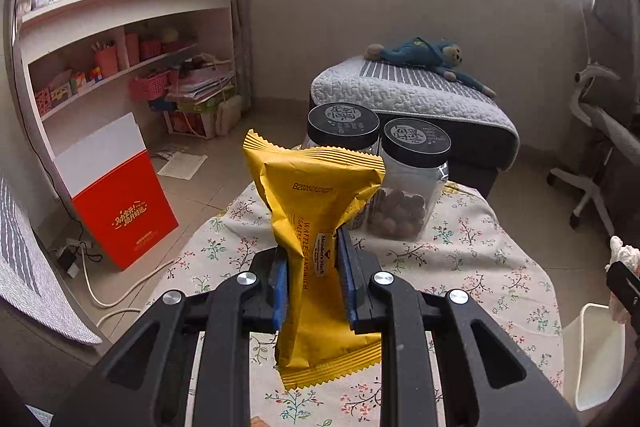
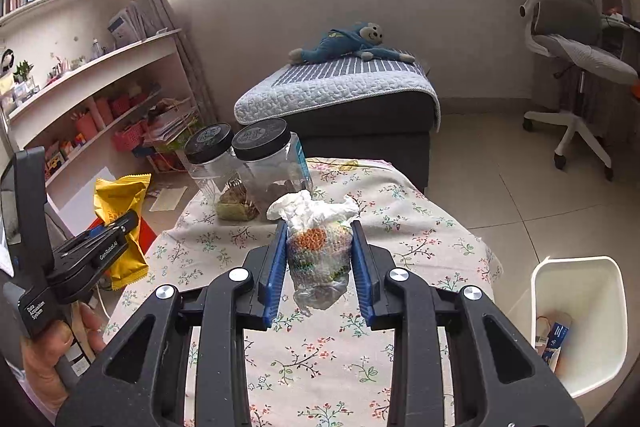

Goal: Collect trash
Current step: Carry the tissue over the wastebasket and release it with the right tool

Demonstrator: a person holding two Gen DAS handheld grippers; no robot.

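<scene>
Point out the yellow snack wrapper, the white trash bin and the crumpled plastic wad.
yellow snack wrapper (image 1: 316, 195): left wrist view, upper printed face.
white trash bin (image 2: 600, 311): right wrist view, inner wall.
crumpled plastic wad (image 2: 318, 251): right wrist view, middle.

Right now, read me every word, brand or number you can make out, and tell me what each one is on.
"B2026012202", last digits unsure: yellow wrapper
"WAFFLE SANDWICH", "Member's Mark": same wrapper
"GenRobot.AI", "Data Acquisition System": left claw
Gold characters on red box: too blurred
Jar lids: Chinese print, unreadable
</scene>
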